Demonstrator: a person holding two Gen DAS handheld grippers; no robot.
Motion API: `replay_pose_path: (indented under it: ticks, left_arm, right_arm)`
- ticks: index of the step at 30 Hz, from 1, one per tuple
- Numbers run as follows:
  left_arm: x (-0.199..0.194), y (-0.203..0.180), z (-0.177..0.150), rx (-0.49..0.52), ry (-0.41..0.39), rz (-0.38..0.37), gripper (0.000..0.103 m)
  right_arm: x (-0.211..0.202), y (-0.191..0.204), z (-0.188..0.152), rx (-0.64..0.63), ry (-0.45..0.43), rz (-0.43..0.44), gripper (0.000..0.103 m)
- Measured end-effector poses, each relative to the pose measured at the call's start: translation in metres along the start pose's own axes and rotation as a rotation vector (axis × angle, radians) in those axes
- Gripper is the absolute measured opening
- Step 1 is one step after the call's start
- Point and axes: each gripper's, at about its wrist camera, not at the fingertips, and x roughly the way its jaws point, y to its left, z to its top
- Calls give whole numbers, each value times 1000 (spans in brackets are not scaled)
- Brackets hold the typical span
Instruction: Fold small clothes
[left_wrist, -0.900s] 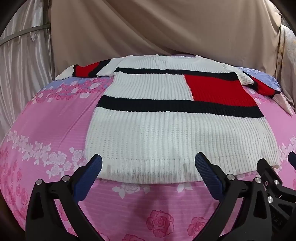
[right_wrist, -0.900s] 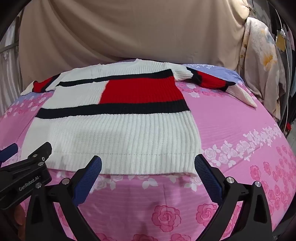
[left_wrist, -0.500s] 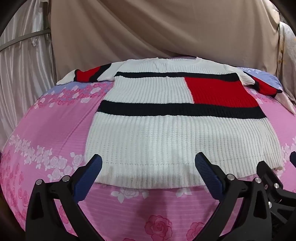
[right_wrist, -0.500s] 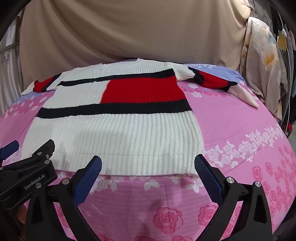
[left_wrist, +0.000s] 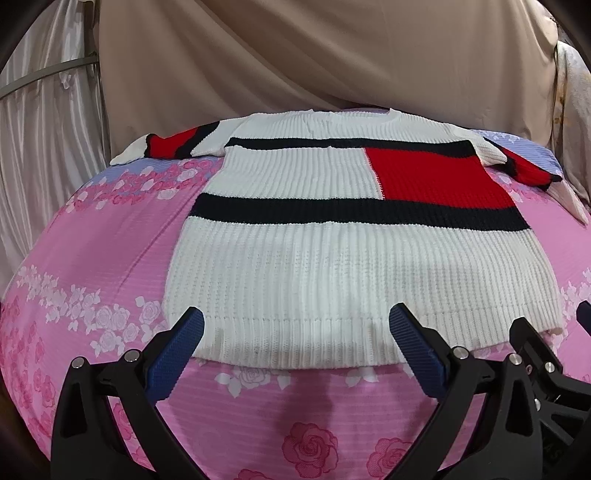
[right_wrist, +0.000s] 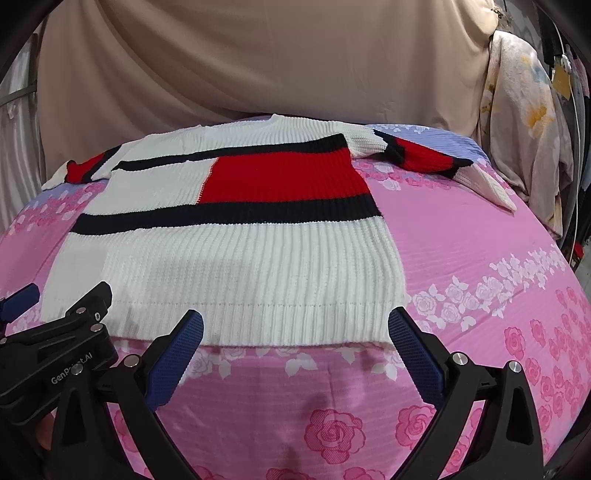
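A white ribbed sweater (left_wrist: 332, 266) (right_wrist: 240, 266) with black bands and a red block lies flat on a pink rose-print sheet (left_wrist: 110, 251) (right_wrist: 480, 236), both sleeves spread outward at the far end. My left gripper (left_wrist: 295, 332) hovers open just short of the sweater's near hem, over its left half, with nothing between the blue pads. Likewise open and empty, my right gripper (right_wrist: 295, 332) faces the hem's right half, its right finger close to the hem's right corner. Each gripper shows at the edge of the other's view.
A beige cloth backdrop (left_wrist: 295, 66) hangs behind the bed. Pale curtains (left_wrist: 44, 110) stand at the left, and a floral fabric (right_wrist: 528, 122) hangs at the right. The sheet turns lavender (right_wrist: 436, 136) near the far edge.
Both grippers have drawn back slightly and tilted, so the sweater sits a little lower and farther in both views. Both jaws stay wide apart.
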Motion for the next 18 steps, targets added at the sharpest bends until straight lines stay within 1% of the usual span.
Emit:
replay_pose_path:
  ticks: [18]
  left_arm:
    - [0, 2, 0, 0, -5, 4, 98]
  right_arm:
    - [0, 0, 1, -3, -2, -6, 98]
